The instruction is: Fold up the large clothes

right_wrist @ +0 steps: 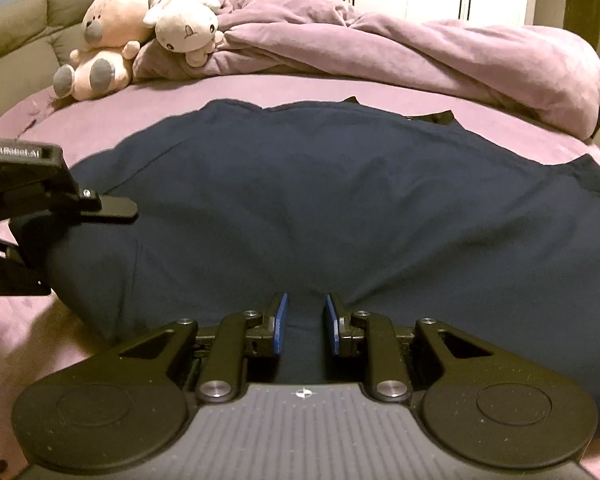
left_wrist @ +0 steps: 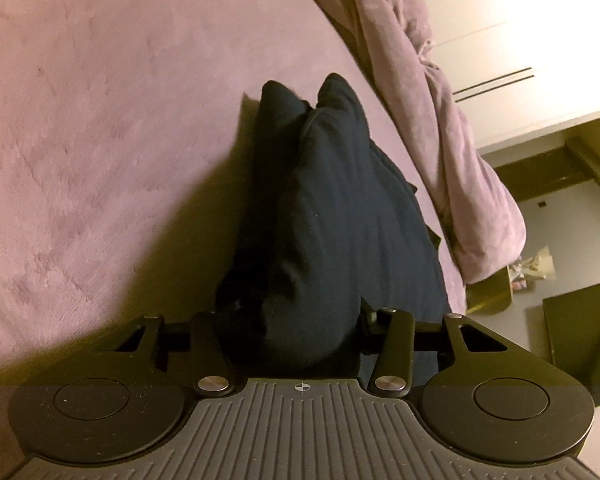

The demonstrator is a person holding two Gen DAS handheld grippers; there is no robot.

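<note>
A large navy garment [right_wrist: 300, 200] lies spread on the purple bed sheet [right_wrist: 100, 128]. My right gripper [right_wrist: 305, 320] is at its near edge, its blue pads [right_wrist: 281, 322] a narrow gap apart with navy cloth between them. My left gripper [left_wrist: 296, 320] has a thick bunched fold of the same garment [left_wrist: 332, 208] filling the space between its fingers, which are hidden by the cloth. The left gripper also shows in the right wrist view [right_wrist: 112, 208] at the garment's left edge.
A rumpled purple duvet [right_wrist: 440, 52] lies along the far side of the bed. Plush toys [right_wrist: 140, 28] sit at the far left by a headboard. White wardrobe doors [left_wrist: 520, 40] and floor clutter [left_wrist: 536, 272] lie beyond the bed's edge.
</note>
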